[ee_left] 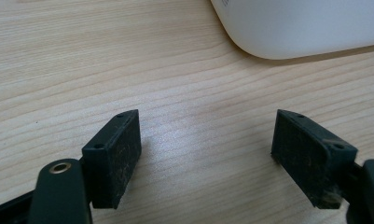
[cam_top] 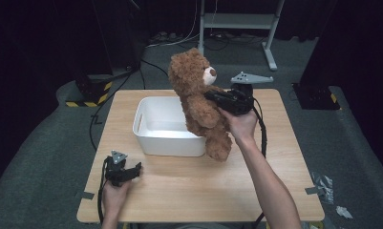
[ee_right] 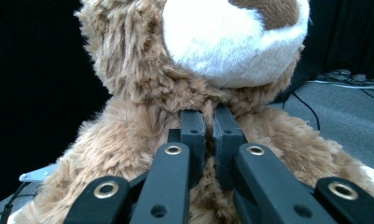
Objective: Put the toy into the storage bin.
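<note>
The right gripper (cam_top: 217,99) clenched the soft, light teddy bear (cam_top: 198,98) by chest fur, at the white bin's (cam_top: 148,138) three o'clock rim.

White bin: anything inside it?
The white bin shows a bare white floor on its left side. The teddy bear, held up by the right gripper, covers the bin's right part, so that stays unseen.

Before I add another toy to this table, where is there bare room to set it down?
The broad near strip of the wooden table, between the white bin and the front edge, is bare, as is the left side beside the bin. The right rear is crowded: the teddy bear hangs there from the right hand-held gripper.
</note>
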